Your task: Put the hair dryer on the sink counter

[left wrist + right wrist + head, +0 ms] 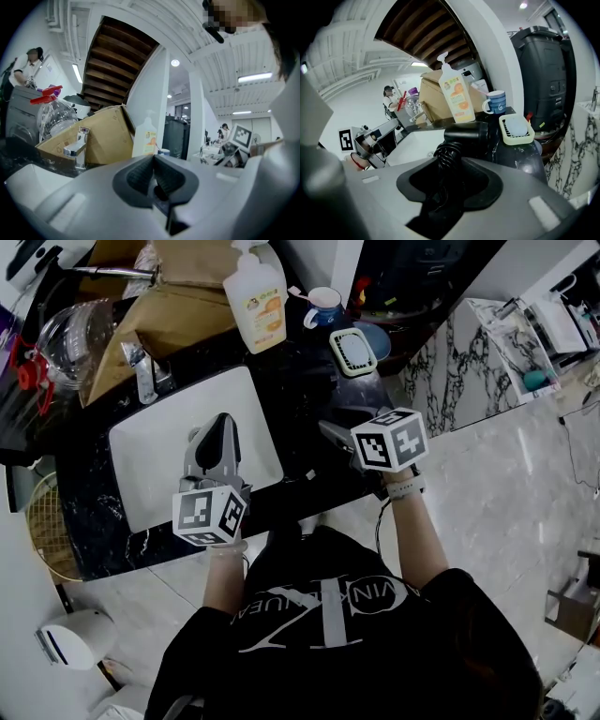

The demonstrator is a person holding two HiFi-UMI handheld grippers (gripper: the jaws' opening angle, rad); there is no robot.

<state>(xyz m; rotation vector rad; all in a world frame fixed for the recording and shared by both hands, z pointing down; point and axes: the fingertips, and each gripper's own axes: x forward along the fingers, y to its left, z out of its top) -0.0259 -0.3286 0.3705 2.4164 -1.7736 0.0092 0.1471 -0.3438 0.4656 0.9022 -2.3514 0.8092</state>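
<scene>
while the left gripper [223, 423] of the two hangs empty over the white sink [141, 456], jaws pressed together, the right gripper [333, 435] clamps the one black hair dryer [464, 136] by its cord-wrapped handle, at the black counter [291, 381] right of the basin. from above, the dryer barely shows against the dark top. beyond it stand one soap bottle [255, 298], one mug [325, 306] and one soap dish [352, 352]. one tap [142, 371] stands at the basin's far left corner.

Black hair dryer [465, 135] (cord coiled round handle) clamped over black sink counter [292, 399].
</scene>
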